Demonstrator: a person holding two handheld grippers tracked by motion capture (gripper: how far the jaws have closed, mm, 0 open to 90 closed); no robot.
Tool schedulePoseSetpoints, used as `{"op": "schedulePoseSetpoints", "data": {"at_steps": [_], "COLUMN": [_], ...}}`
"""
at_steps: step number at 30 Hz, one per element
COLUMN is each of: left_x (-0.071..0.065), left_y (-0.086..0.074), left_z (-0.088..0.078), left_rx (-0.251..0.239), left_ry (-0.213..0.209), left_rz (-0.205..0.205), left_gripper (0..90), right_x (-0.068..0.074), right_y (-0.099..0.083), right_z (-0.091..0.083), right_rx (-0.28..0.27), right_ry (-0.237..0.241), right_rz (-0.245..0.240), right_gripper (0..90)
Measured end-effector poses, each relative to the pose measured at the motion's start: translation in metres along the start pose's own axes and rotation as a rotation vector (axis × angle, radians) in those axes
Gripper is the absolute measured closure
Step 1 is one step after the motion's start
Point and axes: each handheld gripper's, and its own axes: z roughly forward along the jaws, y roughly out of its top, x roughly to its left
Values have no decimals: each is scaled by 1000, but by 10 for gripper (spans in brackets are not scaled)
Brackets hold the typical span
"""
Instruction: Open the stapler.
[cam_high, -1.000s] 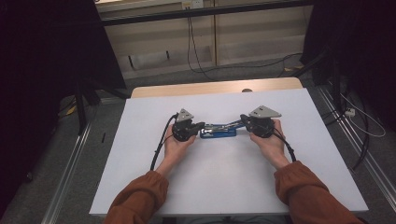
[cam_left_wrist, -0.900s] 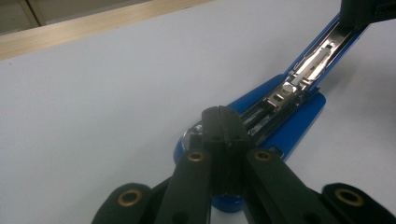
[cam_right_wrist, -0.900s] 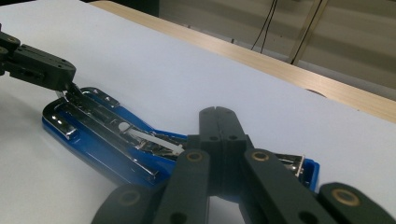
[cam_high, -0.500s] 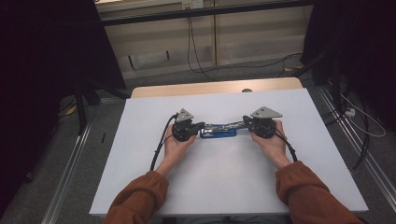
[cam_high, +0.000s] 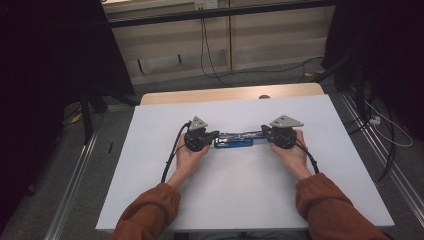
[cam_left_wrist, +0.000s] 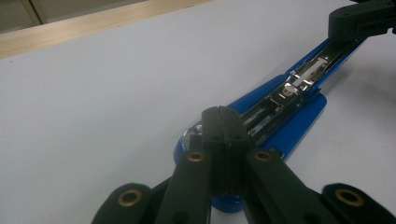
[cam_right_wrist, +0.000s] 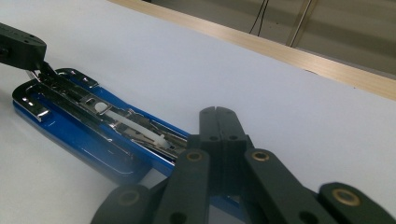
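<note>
The blue stapler (cam_high: 233, 142) lies opened out flat on the desk (cam_high: 150, 150) (magazine exposed). Left hand-held gripper (cam_left_wrist: 221, 122) and right hand-held gripper (cam_right_wrist: 219, 123), both clenched, pin its ends; reclosing remains.

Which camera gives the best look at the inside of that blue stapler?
The right gripper view: the stapler lies open, its metal track close. The left gripper view shows it lengthwise, partly behind the tool. The high view shows it small.
</note>
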Motion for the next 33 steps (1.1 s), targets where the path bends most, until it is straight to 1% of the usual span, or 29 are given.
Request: {"op": "schedulePoseSetpoints", "data": {"at_steps": [2, 3, 6, 10, 12, 14, 16, 17, 18, 19, 20, 23, 25, 26, 28, 30, 31, 33], "left_x": [-1, -1, -2, -2, -2, -2, -2, -4, -5, -6, -8, -9, -9, -9, -9, -10, -10, -12], "left_y": [1, 1, 3, 5, 5, 5, 6, 6, 7, 8, 9, 12, 13, 13, 13, 14, 14, 15], "left_z": [0, -1, -2, -3, -3, -4, -4, -4, -5, -5, -5, -9, -11, -12, -12, -14, -14, -15], "left_rx": [-1, -3, -8, -12, -14, -22, -20, -22, -19, -22, -31, -59, -61, -63, -60, -61, -66, -65], "left_ry": [2, 2, 5, 6, 7, -2, -9, -7, -9, -9, -8, -2, -2, 1, 16, 12, 10, 17], "left_rz": [1, 11, 22, 27, 25, 15, 13, -1, -1, 8, 10, 2, -5, -10, -26, -36, -30, -27], "left_gripper": [900, 900, 900, 900, 900, 900, 873, 859, 848, 847, 837, 782, 736, 703, 590, 529, 498, 417], "right_x": [0, -1, -1, -3, -4, -5, -4, -4, -4, -5, -5, -5, -6, -5, -5, -4, -3, -2], "right_y": [0, 0, -1, -1, 0, 0, 0, 0, 0, 0, 0, 1, 2, 1, 0, 0, 0, 1], "right_z": [0, 0, -1, -2, -3, -4, -3, -3, -3, -4, -4, -6, -6, -6, -6, -7, -7, -8], "right_rx": [-4, -3, 1, -2, -7, -11, -11, -12, -19, -24, -30, -44, -46, -46, -40, -41, -39, -44], "right_ry": [6, 9, 15, 16, 20, 24, 30, 32, 34, 34, 34, 45, 48, 52, 53, 63, 62, 69], "right_rz": [2, 1, 7, 19, 32, 36, 39, 39, 39, 35, 36, 45, 49, 49, 50, 57, 62, 70], "right_gripper": [900, 900, 892, 885, 883, 880, 872, 868, 867, 865, 861, 845, 830, 816, 784, 721, 669, 607]}}
